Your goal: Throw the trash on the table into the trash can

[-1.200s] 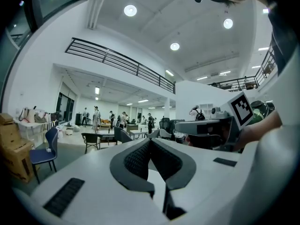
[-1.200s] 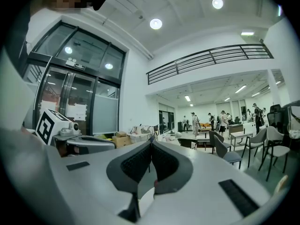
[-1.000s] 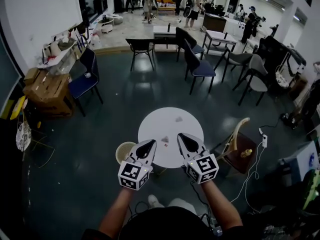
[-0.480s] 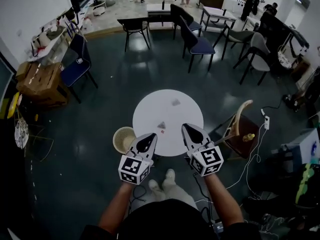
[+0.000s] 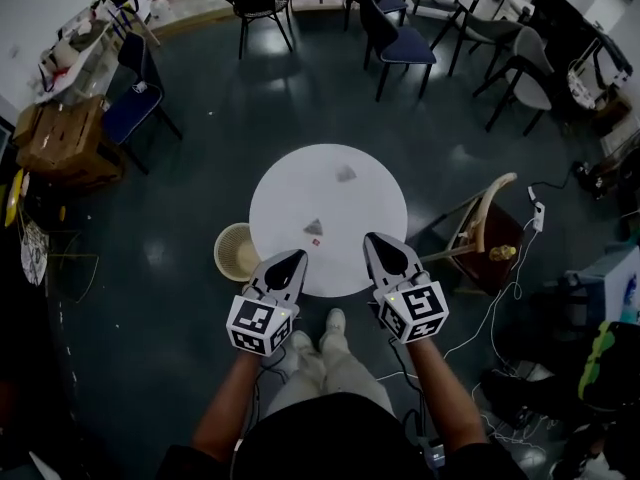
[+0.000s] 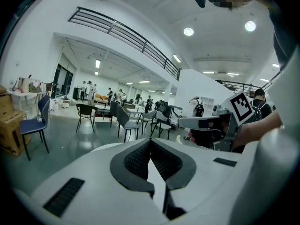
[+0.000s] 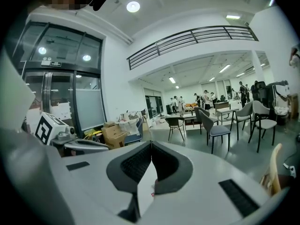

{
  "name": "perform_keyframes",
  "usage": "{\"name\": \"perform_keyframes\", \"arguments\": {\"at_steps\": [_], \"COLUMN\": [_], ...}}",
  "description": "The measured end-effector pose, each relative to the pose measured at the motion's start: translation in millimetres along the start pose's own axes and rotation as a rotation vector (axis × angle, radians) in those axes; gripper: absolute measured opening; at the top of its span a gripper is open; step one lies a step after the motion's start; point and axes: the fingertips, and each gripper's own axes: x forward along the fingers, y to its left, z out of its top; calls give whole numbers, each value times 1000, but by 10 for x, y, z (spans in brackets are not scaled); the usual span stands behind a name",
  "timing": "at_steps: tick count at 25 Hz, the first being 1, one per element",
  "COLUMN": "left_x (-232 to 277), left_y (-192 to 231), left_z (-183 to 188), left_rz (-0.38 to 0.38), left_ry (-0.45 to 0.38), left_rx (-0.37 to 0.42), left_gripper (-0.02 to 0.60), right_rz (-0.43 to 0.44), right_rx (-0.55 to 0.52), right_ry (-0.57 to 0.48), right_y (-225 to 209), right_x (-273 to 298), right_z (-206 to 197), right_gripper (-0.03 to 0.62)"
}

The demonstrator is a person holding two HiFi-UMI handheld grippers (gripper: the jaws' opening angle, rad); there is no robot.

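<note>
The left hand-held gripper (image 5: 293, 258) and right hand-held gripper (image 5: 376, 240) hung at the near edge of the round white bench (image 5: 285, 183), each with jaws together and empty. On the bench lay a near scrap (image 5: 314, 227) and a far scrap (image 5: 346, 173), possibly crumpled paper. The trash can (image 5: 237, 251) stood on the floor just left of the bench.

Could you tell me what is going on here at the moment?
A person stands at a round white table with a gripper in each hand. The left gripper and right gripper hang over the table's near edge, jaws together and empty. Two scraps lie on the table, the near scrap and the far scrap. The trash can stands on the floor by the table. Nothing is picked up yet.
</note>
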Motion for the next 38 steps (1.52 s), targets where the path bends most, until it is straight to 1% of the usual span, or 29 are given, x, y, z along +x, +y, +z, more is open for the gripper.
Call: {"name": "perform_keyframes", "arguments": {"at_steps": [2,4,11,14,19,20,23,25,27,30,34,38], "left_x": [147,287,674,817,1056,1113,1258,1321,1388,1557,1789,1988], "left_y": [84,153,332,407,618,657,724,793,864,963,1135,1282], "left_z": [-135,-280,-823,-1087,-1397,-1454,-1642,-1739,-1865,-2058,-2213,-2415], "left_rz": [10,24,44,57,83,83,85,99,113,123,136,138], "left_ry": [36,65,132,165,189,194,215,226,245,267,276,310], "left_rx": [-16,-14,-7,-16,-33,-38,-50,-44,-30,0,40,64], "left_gripper": [9,9,9,9,13,20,82,87,103,154,193,218], "right_rz": [6,8,5,8,22,22,24,28,36,40,31,35], "right_rx": [0,7,55,76,79,82,98,109,120,129,135,123], "right_ry": [16,33,97,119,157,163,185,199,212,223,222,229], "right_y": [-75,-170,-453,-539,-628,-653,-716,-721,-724,-799,-909,-947], "right_x": [97,186,476,576,809,859,958,1014,1052,1118,1281,1434], "right_z": [-99,-230,-783,-1017,-1355,-1429,-1663,-1796,-1924,-2124,-2314,-2481], "right_gripper": [20,20,20,20,20,20,20,20,20,20,20,20]}}
